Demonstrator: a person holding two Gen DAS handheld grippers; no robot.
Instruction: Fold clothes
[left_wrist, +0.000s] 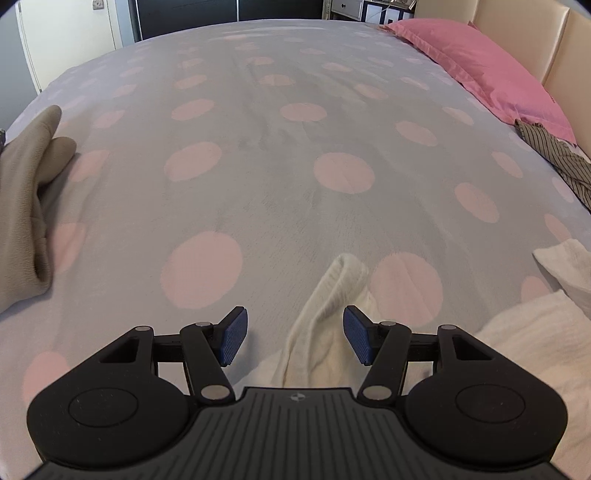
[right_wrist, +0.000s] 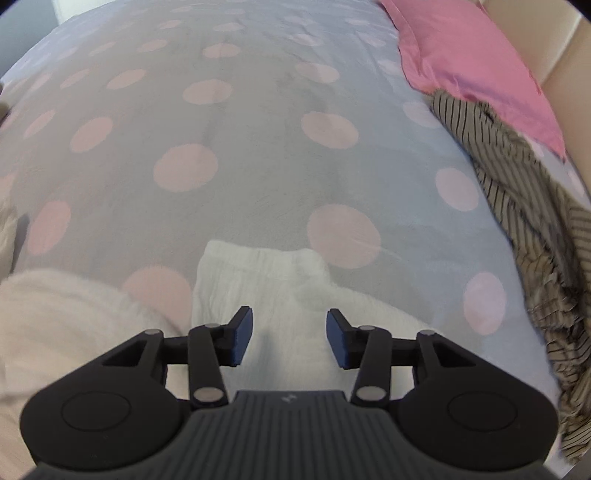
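Two wrist cameras, both low over the bed (left_wrist: 258, 166) and facing across it.

The left view looks along its gripper (left_wrist: 294, 338) toward 12 o'clock, close above the cream cloth (left_wrist: 325, 317), with the pillow (left_wrist: 480, 70) at 2 o'clock and a tan garment (left_wrist: 26, 206) at 9. The right view sits just as near over its gripper (right_wrist: 290, 339), looking the same way from further right. Both share the spotted cover, the pillow (right_wrist: 469, 62), the striped shirt (left_wrist: 557, 162) (right_wrist: 517, 206) and the cream cloth (right_wrist: 266, 291).
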